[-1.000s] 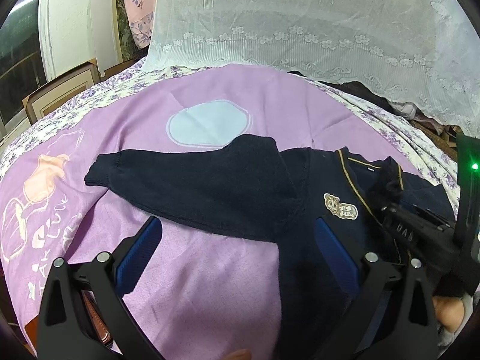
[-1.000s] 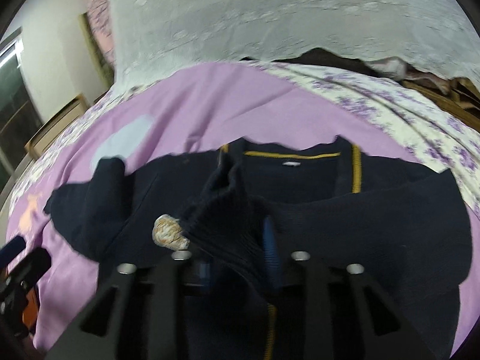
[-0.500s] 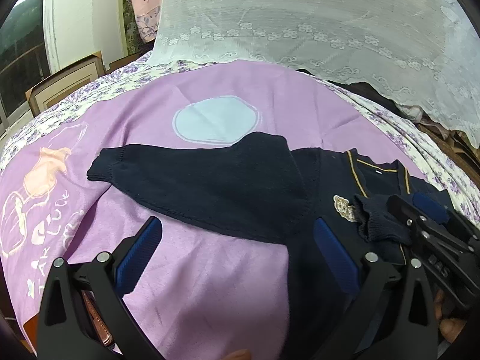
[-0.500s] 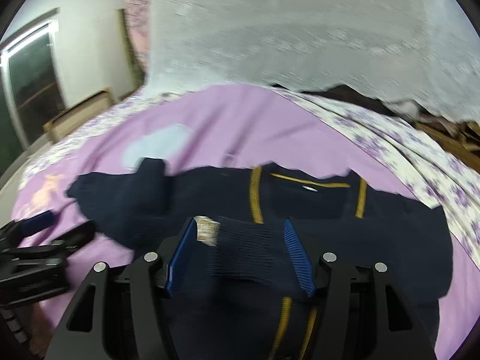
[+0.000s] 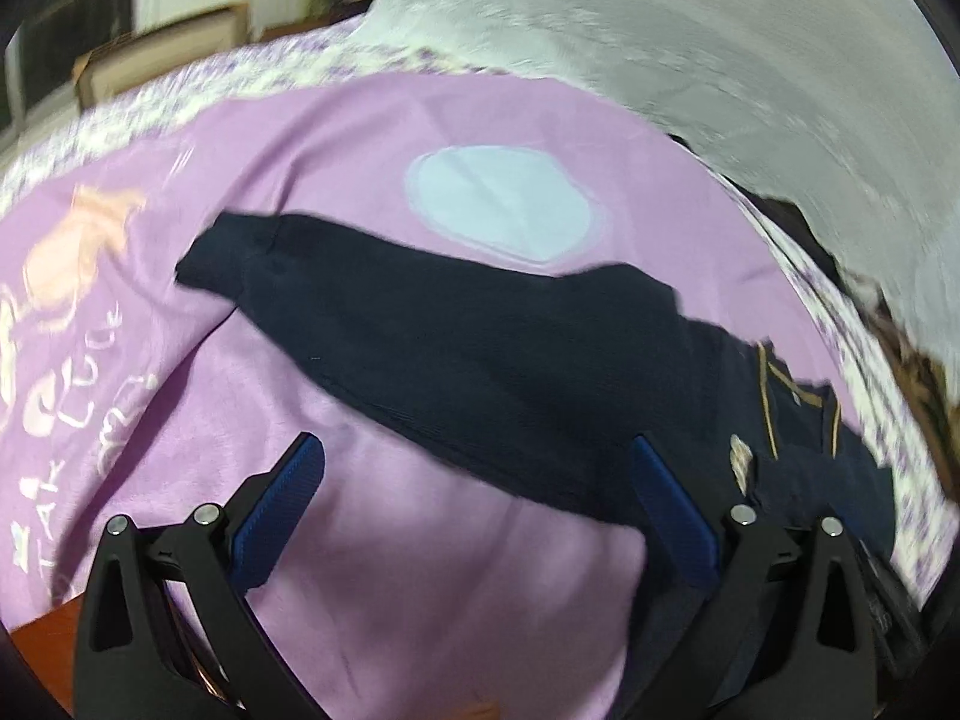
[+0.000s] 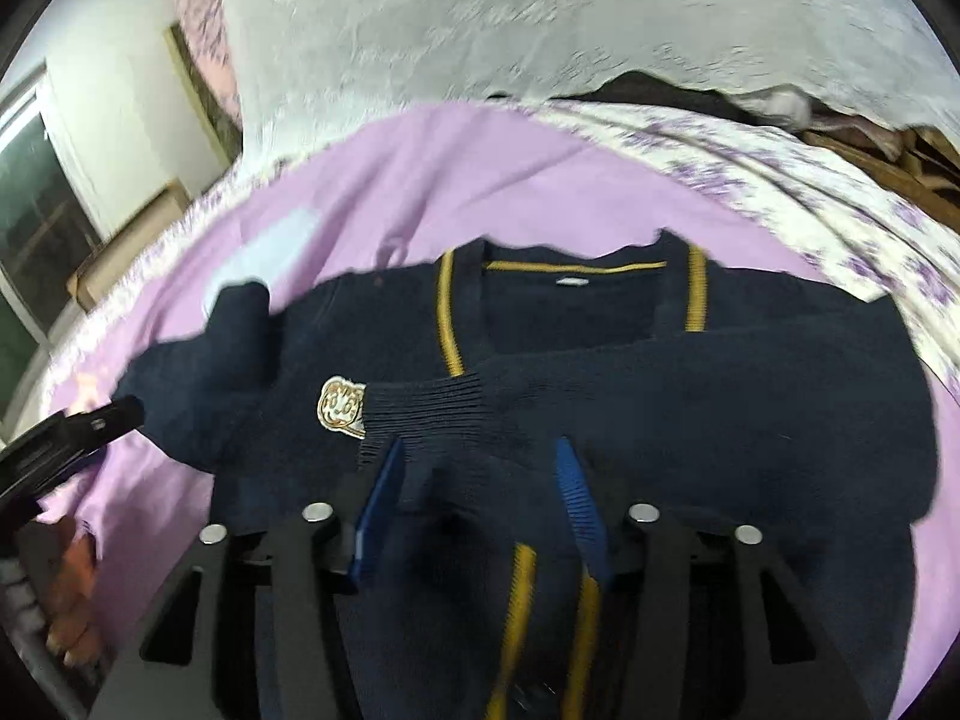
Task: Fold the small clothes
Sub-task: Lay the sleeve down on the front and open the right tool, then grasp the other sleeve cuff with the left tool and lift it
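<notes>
On the bed point(image 5: 480, 138), your cardigan point(image 6: 600, 360) is lying flat; its unfolded sleeve point(image 5: 420, 324) is stretching away leftward ahead of your open left claw point(image 5: 474, 498), the nearer one. Your right claw point(image 6: 480, 480) is gaping over the folded cuff point(image 6: 432, 408).

Two close views, shared cardigan point(image 6: 600, 396)

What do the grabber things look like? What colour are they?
Both the left gripper and the right gripper have shiny black frames with triangle-shaped holes and round silver bolts. Their fingers wear bright blue ribbed pads. No cables or sleeves show.
</notes>
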